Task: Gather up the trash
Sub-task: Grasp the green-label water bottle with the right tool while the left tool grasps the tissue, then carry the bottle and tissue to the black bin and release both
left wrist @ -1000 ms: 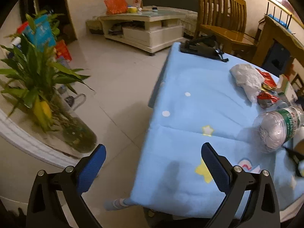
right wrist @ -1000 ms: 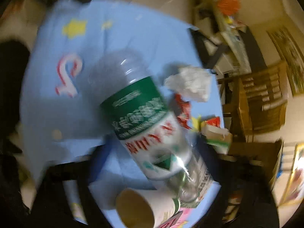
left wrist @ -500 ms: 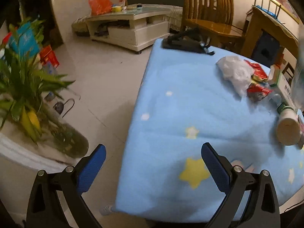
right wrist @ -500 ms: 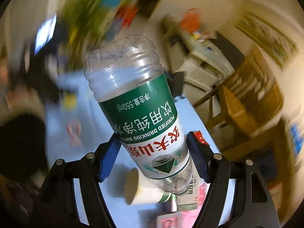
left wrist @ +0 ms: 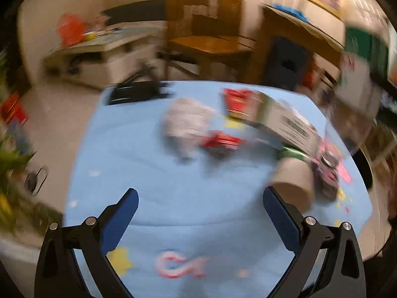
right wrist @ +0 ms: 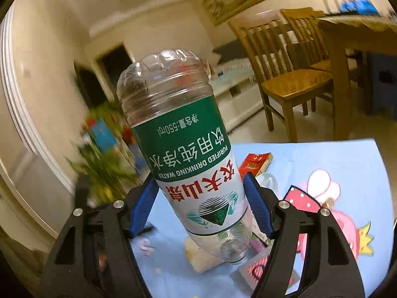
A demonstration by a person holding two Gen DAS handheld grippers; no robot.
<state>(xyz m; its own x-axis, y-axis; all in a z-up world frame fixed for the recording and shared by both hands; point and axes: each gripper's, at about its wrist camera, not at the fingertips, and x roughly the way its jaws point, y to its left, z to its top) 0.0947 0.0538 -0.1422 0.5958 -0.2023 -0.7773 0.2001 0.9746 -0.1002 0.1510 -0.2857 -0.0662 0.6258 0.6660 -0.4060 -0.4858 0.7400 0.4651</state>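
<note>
Blue-padded right tongs [right wrist: 201,206] are clamped on a clear plastic bottle [right wrist: 183,146], gripping it across the lower part of its label, cap end down and ribbed base up, lifted clear above the counter [right wrist: 322,156]. It looks empty, so I judge it very light, thin-walled and springy — likely to buckle or squirt out of a hard squeeze, and slick where the film label wraps it. The labelled midsection, where the pads sit now, seems the soundest hold. Its label is green above, white below with red characters, reading upside down.

Left tongs [left wrist: 201,213] hang wide open over the near edge of the blue cloth, holding nothing. Beyond them, in heavy blur, lie a paper cup [left wrist: 292,181] on its side to the right, a crumpled white wad [left wrist: 186,121] further off, red wrappers [left wrist: 223,140] and a long carton [left wrist: 285,121] — all light litter, I would guess.
</note>
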